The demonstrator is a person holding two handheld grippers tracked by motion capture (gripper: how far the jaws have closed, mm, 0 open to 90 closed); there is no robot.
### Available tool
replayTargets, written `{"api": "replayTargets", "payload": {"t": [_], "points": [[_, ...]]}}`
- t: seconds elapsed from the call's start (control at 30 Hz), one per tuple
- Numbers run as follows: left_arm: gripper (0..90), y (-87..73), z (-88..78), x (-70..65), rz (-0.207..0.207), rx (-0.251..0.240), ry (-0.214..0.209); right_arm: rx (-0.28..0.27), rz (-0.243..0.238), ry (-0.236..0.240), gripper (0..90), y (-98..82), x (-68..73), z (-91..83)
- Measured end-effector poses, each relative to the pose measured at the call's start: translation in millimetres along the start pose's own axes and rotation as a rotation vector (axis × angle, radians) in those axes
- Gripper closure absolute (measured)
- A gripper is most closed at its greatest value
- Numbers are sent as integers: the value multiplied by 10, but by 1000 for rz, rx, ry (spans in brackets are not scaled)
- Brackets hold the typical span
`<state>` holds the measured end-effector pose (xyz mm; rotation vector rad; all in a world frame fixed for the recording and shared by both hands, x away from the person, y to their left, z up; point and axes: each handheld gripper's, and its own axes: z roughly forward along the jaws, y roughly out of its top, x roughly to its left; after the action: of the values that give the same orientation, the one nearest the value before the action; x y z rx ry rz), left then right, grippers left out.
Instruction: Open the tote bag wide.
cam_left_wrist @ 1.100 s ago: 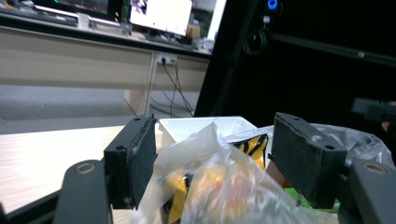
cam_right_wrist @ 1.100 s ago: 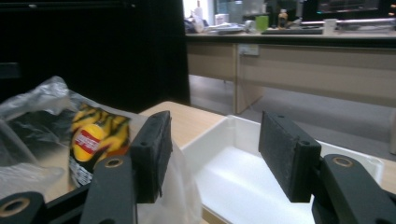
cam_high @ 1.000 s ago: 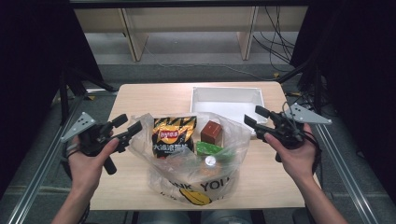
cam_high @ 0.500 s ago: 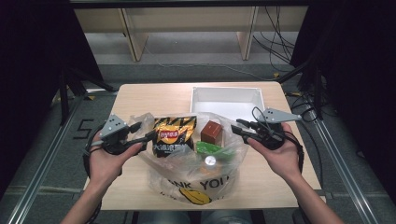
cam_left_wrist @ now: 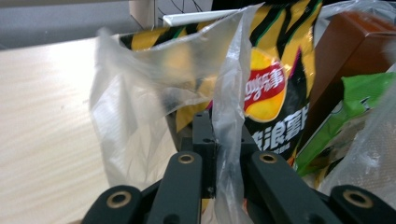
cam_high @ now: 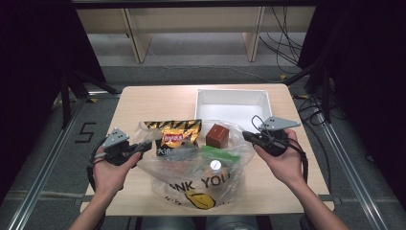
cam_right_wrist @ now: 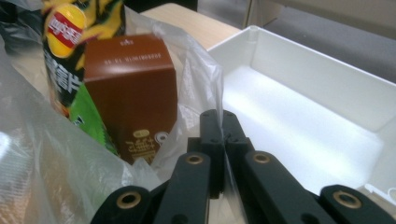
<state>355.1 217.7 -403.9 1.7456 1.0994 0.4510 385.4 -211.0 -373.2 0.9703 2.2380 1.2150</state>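
While the bag (cam_high: 191,167) lies mid-tabletop (cam_high: 158,100), its left rim is pinched by the left gripper (cam_high: 143,147), whose jaws have just been closing, with a strip of clear film caught between them. On the far side, the right rim is clamped by the right gripper (cam_high: 247,136), its jaws likewise just closed onto thin plastic. Chips (cam_high: 174,136), a brown box (cam_high: 218,136) and a green pack (cam_high: 218,154) are seen inside. A white tray (cam_high: 232,94) is set just behind.
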Motion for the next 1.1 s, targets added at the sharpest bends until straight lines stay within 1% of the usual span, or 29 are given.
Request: {"api": "replayTargets", "payload": {"t": [0.07,0.1,0.13,0.17,0.2,0.23,0.27,0.3,0.37,0.4,0.43,0.5,0.53,0.6,0.63,0.67,0.7,0.73,0.77,0.8,0.83,0.87,0.9,0.93,0.97,1.0,1.03,1.07,1.1], "points": [[852,-65,12,25,-29,0,-4,24,16,-4,900,-14,21,17],[853,-104,16,44,-43,0,-6,20,6,-11,900,-19,18,30],[855,-143,25,59,-65,-2,-10,38,2,-5,900,-31,21,35],[857,-182,31,77,-81,1,-12,47,15,-1,900,-39,36,46],[859,-229,40,99,-105,5,-16,44,18,-9,900,-57,41,67],[861,-260,49,113,-116,7,-16,56,7,-7,900,-71,24,82],[863,-286,59,125,-124,12,-16,57,15,-10,900,-91,25,98],[866,-305,63,131,-132,16,-13,81,18,-1,900,-102,13,101],[873,-331,80,137,-138,25,-18,91,42,-7,900,-141,19,128],[877,-338,85,140,-137,31,-18,101,27,-1,900,-157,-1,141],[882,-348,96,143,-138,38,-24,108,35,0,900,-170,5,148],[888,-365,116,146,-132,53,-26,126,30,9,900,-201,13,175],[889,-373,124,145,-125,64,-24,124,9,8,900,-212,8,187],[891,-399,148,140,-114,85,-22,147,24,16,900,-225,33,199],[891,-415,160,143,-110,91,-23,139,9,7,900,-241,32,217],[892,-429,169,152,-102,106,-23,170,32,16,900,-247,54,211],[892,-446,186,157,-109,113,-26,153,9,6,900,-272,34,236],[892,-459,192,165,-113,130,-21,175,12,14,900,-288,24,237],[892,-473,199,175,-108,145,-24,180,27,14,900,-313,26,250],[892,-488,206,179,-103,156,-20,185,27,5,900,-333,10,258],[892,-504,212,183,-95,169,-16,199,20,8,900,-349,-11,257],[892,-519,216,188,-96,184,-23,205,28,7,900,-367,-24,260],[892,-535,226,181,-104,186,-20,211,35,4,900,-381,-39,261],[892,-535,207,207,-65,226,-29,217,34,4,900,-396,-58,264],[892,-552,233,177,-94,206,-25,208,42,-6,900,-417,-67,275],[892,-556,226,188,-74,231,-31,228,39,-1,900,-425,-84,270],[892,-564,232,184,-71,235,-36,238,44,1,900,-440,-92,276],[892,-573,245,170,-81,232,-37,242,42,2,900,-451,-98,281],[892,-569,235,179,-56,259,-41,230,43,-2,900,-473,-92,301]]}}
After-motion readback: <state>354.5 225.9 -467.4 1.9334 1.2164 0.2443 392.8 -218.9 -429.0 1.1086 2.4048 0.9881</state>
